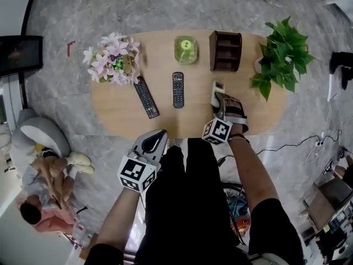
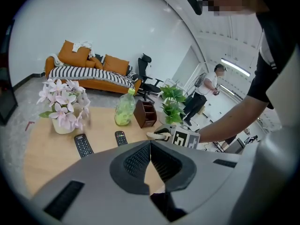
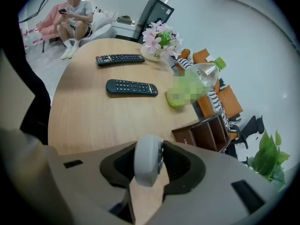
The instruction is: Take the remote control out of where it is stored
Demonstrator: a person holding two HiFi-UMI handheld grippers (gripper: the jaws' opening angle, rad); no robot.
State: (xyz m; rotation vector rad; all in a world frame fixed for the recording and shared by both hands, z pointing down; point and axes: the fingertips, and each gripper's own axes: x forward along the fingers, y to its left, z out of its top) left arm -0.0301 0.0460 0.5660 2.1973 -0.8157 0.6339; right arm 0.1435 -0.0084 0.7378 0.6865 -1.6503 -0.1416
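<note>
The right gripper [image 1: 222, 102] is clamping a white remote [image 3: 148, 159] by its narrow sides, both jaws pressing on it. The remote is pointing away from the person over the right part of the table [image 1: 121, 115], between the near edge and the brown organizer [image 1: 225, 51] that is standing at the far edge. Whether its far end is touching the wood I cannot tell. Any print on its face is turned out of sight in the right gripper view and is too small to read from the head view.

The left gripper [image 2: 151, 149] is hanging with its jaws together and nothing between them, just off the near edge, left of the person's legs. Each gripper is carrying a cube [image 1: 136, 174] of black-and-white square markers.

Two black remotes are lying flat near the middle of the table: one [image 1: 177, 89] straight, the other [image 1: 146, 97] slanting to its left, beside the pot of pink flowers [image 1: 113, 59] at the far left edge. Their keys are showing white marks too small to read. A green bottle [image 1: 186, 49] is standing at the far edge, left of the organizer; its label is blurred. The organizer's front is bearing small pale lettering that I cannot make out. A leafy plant [image 1: 282, 57] is sitting at the right end.
</note>
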